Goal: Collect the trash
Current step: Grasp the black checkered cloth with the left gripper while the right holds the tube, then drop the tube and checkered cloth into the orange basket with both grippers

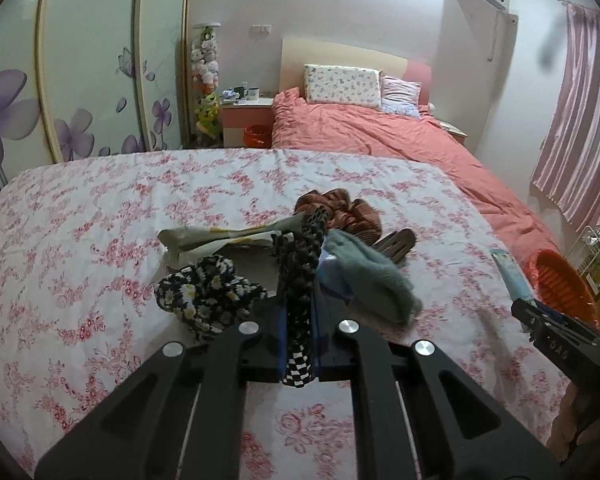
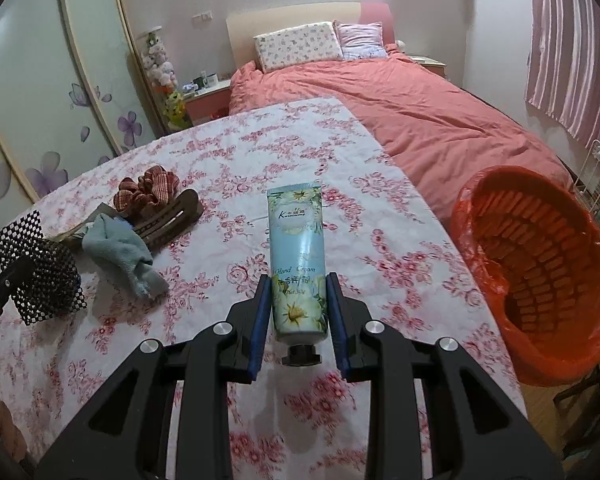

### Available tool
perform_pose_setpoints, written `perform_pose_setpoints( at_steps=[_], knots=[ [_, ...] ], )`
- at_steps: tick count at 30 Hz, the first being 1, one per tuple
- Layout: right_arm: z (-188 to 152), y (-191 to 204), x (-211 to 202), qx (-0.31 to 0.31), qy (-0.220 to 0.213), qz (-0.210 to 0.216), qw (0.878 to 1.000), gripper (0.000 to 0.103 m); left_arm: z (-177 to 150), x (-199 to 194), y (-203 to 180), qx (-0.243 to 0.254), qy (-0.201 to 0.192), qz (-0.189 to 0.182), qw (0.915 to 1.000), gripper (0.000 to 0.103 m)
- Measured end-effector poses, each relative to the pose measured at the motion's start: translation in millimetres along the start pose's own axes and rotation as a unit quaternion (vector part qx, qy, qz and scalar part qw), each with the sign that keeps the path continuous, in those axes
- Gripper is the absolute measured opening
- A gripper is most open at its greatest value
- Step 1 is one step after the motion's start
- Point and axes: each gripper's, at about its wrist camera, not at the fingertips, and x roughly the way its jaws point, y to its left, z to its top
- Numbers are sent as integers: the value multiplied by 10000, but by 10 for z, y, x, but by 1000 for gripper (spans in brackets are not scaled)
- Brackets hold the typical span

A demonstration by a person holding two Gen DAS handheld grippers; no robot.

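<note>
Your left tongs (image 1: pixel 299 320) pinch the checkered scrunchie (image 1: pixel 298 372); your right tongs (image 2: pixel 299 320) pinch the hand cream tube (image 2: pixel 298 264), orange bin (image 2: pixel 536 272) at right.

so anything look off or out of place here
Nothing is spilled or broken. The oddity is what is held: the right gripper grips an intact-looking hand cream tube beside the orange bin, and the left gripper clamps a checkered scrunchie, hardly obvious trash.
</note>
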Motion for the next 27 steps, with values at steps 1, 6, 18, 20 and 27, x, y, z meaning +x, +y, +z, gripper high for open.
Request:
perform_pose_setpoints(
  at_steps=[1, 6, 18, 20, 27],
  knots=[
    [-3, -16, -39, 20, -31, 4, 10000, 28, 11, -36, -31, 21, -27, -32, 10000, 10],
    [7, -92, -201, 102, -181, 33, 9998, 28, 48, -167, -176, 110, -131, -164, 9997, 10],
    [3, -369, -500, 317, -519, 4, 9982, 28, 70, -351, -732, 408, -222, -645, 9968, 10],
    [-6, -443, -549, 373, -573, -15, 9977, 28, 75, -366, -847, 464, -219, -735, 9960, 10],
    [-27, -770, -676, 584, -742, -180, 9954, 28, 53, -386, -1356, 730, -183, -1120, 9909, 10]
  ],
)
